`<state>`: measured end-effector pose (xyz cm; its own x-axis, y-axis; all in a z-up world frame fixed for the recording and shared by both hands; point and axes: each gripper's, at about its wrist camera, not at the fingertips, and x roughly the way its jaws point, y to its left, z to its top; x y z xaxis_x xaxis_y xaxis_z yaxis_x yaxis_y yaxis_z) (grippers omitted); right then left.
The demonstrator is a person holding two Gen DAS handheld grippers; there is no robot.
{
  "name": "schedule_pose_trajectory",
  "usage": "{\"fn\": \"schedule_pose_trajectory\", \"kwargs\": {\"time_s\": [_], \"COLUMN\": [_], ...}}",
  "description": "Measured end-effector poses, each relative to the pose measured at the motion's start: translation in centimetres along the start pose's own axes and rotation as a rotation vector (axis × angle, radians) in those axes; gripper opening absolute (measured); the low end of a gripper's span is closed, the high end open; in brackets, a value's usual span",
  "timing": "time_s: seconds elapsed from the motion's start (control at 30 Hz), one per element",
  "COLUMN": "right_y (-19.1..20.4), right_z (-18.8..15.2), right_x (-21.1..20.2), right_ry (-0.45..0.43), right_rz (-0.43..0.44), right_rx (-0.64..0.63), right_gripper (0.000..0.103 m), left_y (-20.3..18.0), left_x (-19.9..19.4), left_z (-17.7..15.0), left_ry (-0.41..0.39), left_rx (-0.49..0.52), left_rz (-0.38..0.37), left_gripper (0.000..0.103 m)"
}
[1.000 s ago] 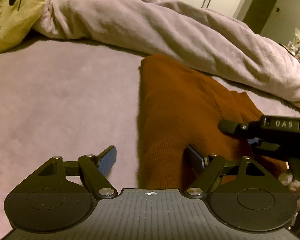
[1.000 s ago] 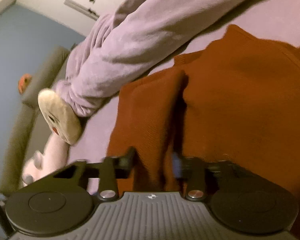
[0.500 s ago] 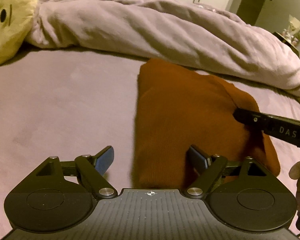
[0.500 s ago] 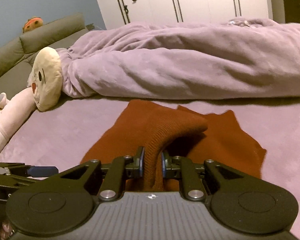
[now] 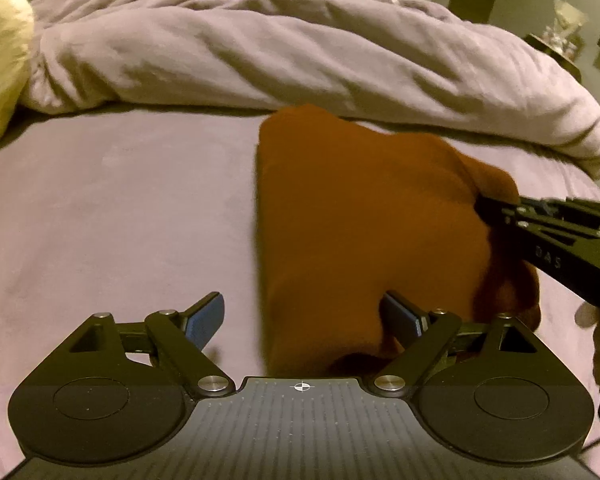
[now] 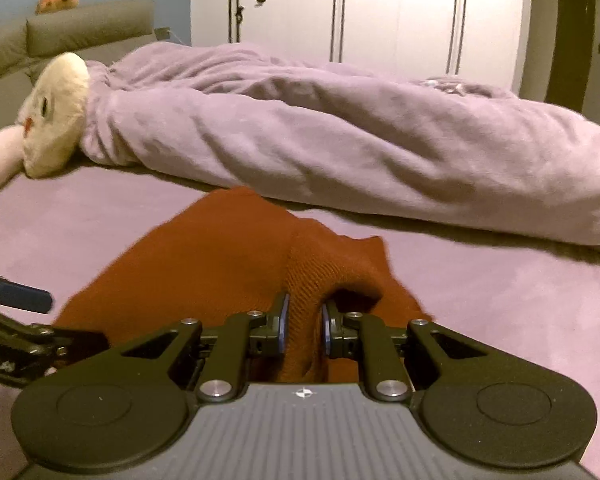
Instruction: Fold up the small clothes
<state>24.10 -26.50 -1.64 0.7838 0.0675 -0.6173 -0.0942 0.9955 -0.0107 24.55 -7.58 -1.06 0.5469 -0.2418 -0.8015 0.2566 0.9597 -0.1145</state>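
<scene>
in the left wrist view the left gripper (image 5: 302, 316) sits at the bottom of the frame with its jaws wide apart and opening; the near edge of the cloth (image 5: 360, 216) lies between the blue pads (image 5: 204, 316), but neither pad presses on it, so nothing is grasped. the cloth, a rust-brown knit garment, lies on the bed (image 5: 112, 216) in the centre and right of the frame, its left edge running straight down toward the gripper. at the right edge the right gripper (image 5: 484, 204) reaches in from the side and pinches a raised fold of the cloth.

in the right wrist view the right gripper (image 6: 303, 328) is clenched on a ridge of cloth (image 6: 220, 264) pulled up between its two pads, at bottom centre. the rest of the garment spreads flat on the bed (image 6: 500, 300) beyond and to the left. one blue pad of the left gripper (image 6: 22, 298) shows at the left edge.

a bunched blanket (image 6: 320, 136) stretches across the upper half of both views, and a cream plush toy (image 6: 56, 116) lies at its left end.
</scene>
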Motion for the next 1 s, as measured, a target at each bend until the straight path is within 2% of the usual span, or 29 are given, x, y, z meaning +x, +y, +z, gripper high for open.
{"fn": "schedule_pose_trajectory", "kwargs": {"time_s": [0.13, 0.3, 0.4, 0.53, 0.6, 0.7, 0.83, 0.9, 1.0], "right_y": [-1.0, -2.3, -2.3, -2.0, -2.2, -2.3, -2.7, -3.1, -3.9], "right_z": [-1.0, -2.7, -2.8, -2.3, -2.1, -2.0, -3.1, -4.1, -5.5], "right_x": [0.4, 2.2, 2.6, 1.5, 0.6, -0.9, -2.9, -3.3, -3.6], "right_ry": [0.019, 0.079, 0.088, 0.088, 0.079, 0.075, 0.067, 0.088, 0.110], "right_rz": [-0.056, -0.068, -0.076, -0.095, -0.091, -0.100, -0.032, 0.011, 0.067], "right_rx": [-0.042, -0.046, -0.041, -0.049, -0.029, 0.007, 0.119, 0.194, 0.308], "right_gripper": [0.015, 0.016, 0.019, 0.024, 0.025, 0.031, 0.032, 0.032, 0.032], "left_y": [-0.7, -1.1, -0.8, -1.0, -1.2, -1.2, -0.8, -0.6, -0.3], "left_x": [0.4, 2.1, 2.3, 0.8, 0.1, -1.1, -1.9, -1.6, -1.1], "left_z": [-0.4, -0.8, -1.0, -1.1, -1.0, -1.0, -0.8, -0.9, -1.0], "left_ry": [0.018, 0.064, 0.085, 0.067, 0.049, 0.012, -0.014, -0.004, 0.012], "left_rx": [0.020, 0.044, 0.013, 0.023, 0.039, 0.034, 0.012, 0.002, -0.023], "left_rz": [-0.008, 0.023, 0.027, 0.039, 0.049, 0.060, 0.068, 0.086, 0.072], "left_gripper": [0.092, 0.096, 0.096, 0.095, 0.095, 0.095, 0.095, 0.095, 0.095]}}
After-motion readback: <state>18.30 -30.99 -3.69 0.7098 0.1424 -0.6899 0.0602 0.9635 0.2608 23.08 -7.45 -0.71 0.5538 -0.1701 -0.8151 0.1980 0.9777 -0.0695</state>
